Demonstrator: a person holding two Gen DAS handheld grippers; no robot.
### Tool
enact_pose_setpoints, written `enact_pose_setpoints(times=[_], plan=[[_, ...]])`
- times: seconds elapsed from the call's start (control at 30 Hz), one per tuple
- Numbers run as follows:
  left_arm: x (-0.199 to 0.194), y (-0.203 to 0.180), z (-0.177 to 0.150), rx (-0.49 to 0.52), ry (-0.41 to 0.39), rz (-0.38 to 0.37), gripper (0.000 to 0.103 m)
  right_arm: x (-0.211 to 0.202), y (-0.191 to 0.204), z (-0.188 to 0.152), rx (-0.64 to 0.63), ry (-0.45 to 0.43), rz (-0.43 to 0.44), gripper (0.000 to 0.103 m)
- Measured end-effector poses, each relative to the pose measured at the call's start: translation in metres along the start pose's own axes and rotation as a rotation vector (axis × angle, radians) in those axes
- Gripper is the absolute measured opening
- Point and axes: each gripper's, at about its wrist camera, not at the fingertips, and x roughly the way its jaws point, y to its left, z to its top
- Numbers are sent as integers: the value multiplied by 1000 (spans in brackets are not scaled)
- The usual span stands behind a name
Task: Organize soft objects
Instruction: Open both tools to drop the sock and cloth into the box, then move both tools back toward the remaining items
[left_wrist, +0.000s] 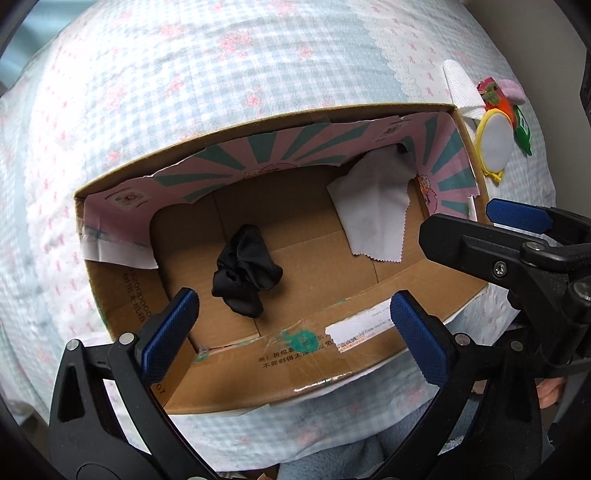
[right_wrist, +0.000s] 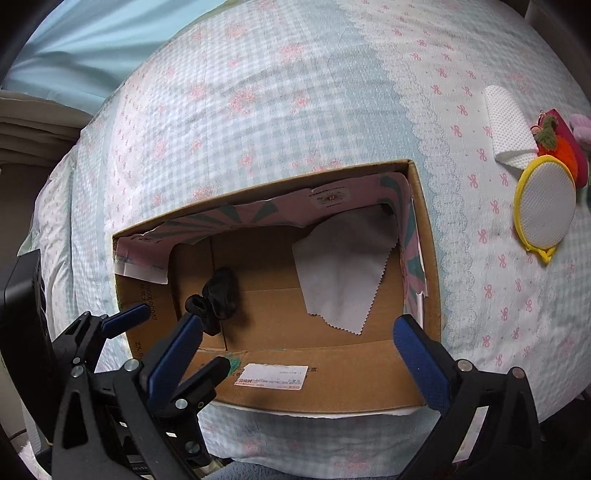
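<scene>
A checked bedspread (right_wrist: 295, 110) carries one cardboard box (right_wrist: 424, 236) holding one black scrunchie (left_wrist: 245, 271) and one white cloth (left_wrist: 373, 210). Both the left gripper (left_wrist: 291, 332) and right gripper (right_wrist: 299, 354) gape, empty.

Right gripper (right_wrist: 299, 339) fingers spread wide, nothing between them, over the near wall of the cardboard box (right_wrist: 424, 236). Inside, ahead of the fingers: white cloth (right_wrist: 343, 269); black scrunchie (right_wrist: 218, 291) by the left finger. Yellow-rimmed pouch (right_wrist: 545, 206) far right on the bed (right_wrist: 258, 103).

Both black two-finger grippers with blue pads, left gripper (left_wrist: 291, 332) and right gripper (right_wrist: 306, 347), hover spread wide, empty, over the open cardboard box's (left_wrist: 258, 373) near rim.
</scene>
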Motion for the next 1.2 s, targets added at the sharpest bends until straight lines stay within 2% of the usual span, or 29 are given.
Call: enact_pose_setpoints(times=[0.13, 0.3, 0.6, 0.8, 1.03, 1.2], plan=[[-8, -9, -4, 14, -31, 20, 103, -17, 6, -10, -16, -31, 0, 103], [-37, -20, -14, 32, -88, 35, 103, -48, 15, -29, -60, -91, -31, 103], [-100, -47, -55, 78, -227, 31, 103, -127, 3, -73, -41, -230, -88, 103], [-151, -71, -82, 133, -332, 37, 103, -182, -28, -106, 15, -346, -157, 103], [-191, -121, -89, 177, -441, 39, 103, -236, -82, -132, 44, -463, -312, 103], [-201, -161, -83, 186, -484, 40, 103, -265, -140, -131, 92, -496, -315, 103]])
